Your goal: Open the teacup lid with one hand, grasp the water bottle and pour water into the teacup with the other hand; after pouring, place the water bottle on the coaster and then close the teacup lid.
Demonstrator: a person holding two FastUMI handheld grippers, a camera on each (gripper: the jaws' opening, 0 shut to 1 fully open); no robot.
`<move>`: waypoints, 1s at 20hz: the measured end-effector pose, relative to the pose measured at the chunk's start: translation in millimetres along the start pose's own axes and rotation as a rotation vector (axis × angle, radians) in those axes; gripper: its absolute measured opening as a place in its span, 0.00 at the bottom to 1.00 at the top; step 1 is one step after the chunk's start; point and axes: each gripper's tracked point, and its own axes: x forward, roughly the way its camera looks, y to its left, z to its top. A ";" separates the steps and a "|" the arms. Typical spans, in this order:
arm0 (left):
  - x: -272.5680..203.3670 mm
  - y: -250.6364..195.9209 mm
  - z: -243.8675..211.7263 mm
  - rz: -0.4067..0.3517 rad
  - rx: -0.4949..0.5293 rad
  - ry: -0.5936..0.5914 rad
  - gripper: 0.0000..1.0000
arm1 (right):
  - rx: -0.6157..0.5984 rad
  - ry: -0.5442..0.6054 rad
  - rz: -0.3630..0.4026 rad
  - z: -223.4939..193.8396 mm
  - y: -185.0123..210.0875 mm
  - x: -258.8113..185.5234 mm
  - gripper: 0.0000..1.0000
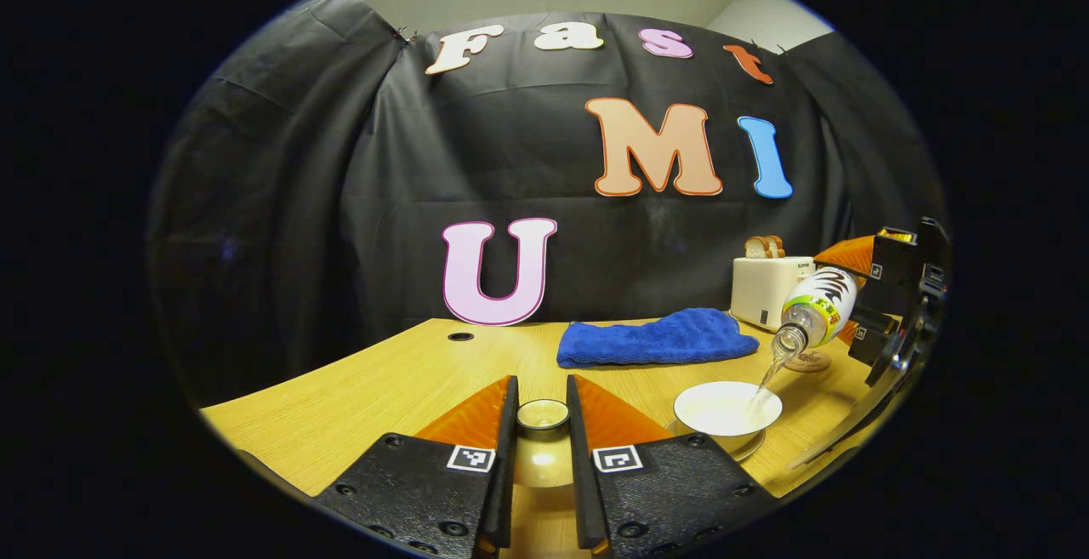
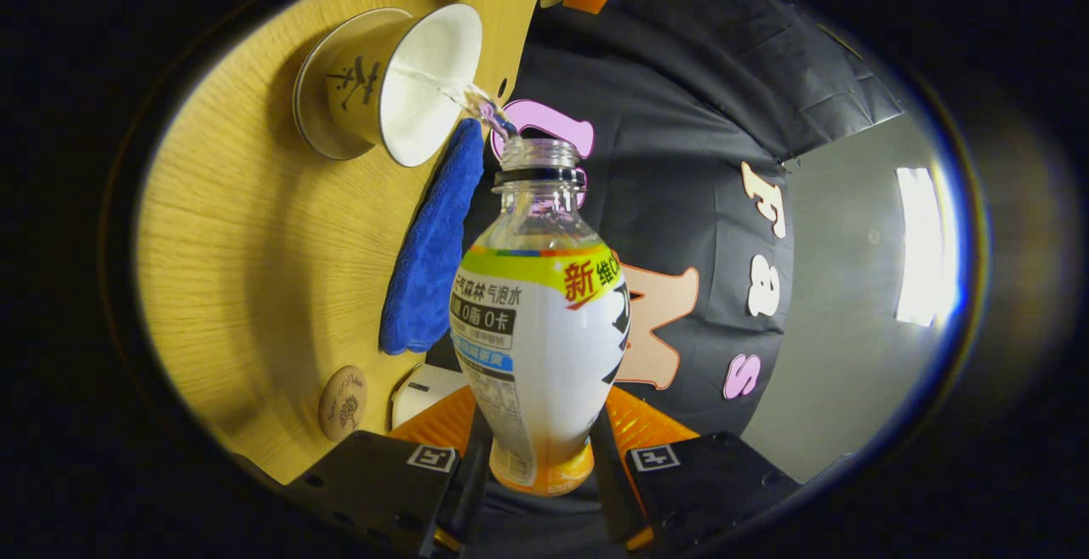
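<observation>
Pouring now: right gripper (image 2: 532,474) clenching the water bottle (image 2: 540,329), tilting it over the open teacup (image 2: 408,82) on the bench (image 1: 408,380). Left gripper (image 1: 543,423) gripping the teacup lid (image 1: 543,414) aloft. Risking overflow or splashing past the rim through overtilting.

A blue cloth (image 1: 655,339) lies on the wooden table (image 1: 383,389) beside a toaster (image 1: 766,288) holding bread

Wooden table (image 1: 400,389), blue towel (image 1: 655,339), toaster (image 1: 766,288), coaster (image 2: 342,402), teacup (image 1: 727,410) on saucer.
</observation>
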 end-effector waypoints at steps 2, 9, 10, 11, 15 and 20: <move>0.1 -0.3 -0.2 0.000 0.000 0.000 0.27 | -0.014 -0.002 -0.006 -0.5 -1.2 0.4 0.58; -0.3 0.2 0.2 0.000 -0.001 0.000 0.27 | -0.103 -0.023 -0.076 4.5 -10.2 0.8 0.59; -0.3 0.0 -0.1 0.000 -0.001 0.000 0.27 | -0.121 -0.029 -0.097 5.9 -13.6 0.0 0.60; -0.2 -0.3 0.2 0.000 -0.001 0.000 0.27 | -0.129 -0.033 -0.108 9.0 -15.6 -1.9 0.60; 0.1 0.0 0.3 0.000 0.000 0.000 0.27 | -0.149 -0.041 -0.163 11.8 -31.4 -3.2 0.58; -0.4 0.2 -0.3 0.000 0.000 0.000 0.27 | -0.148 -0.050 -0.154 13.4 -27.5 -3.7 0.58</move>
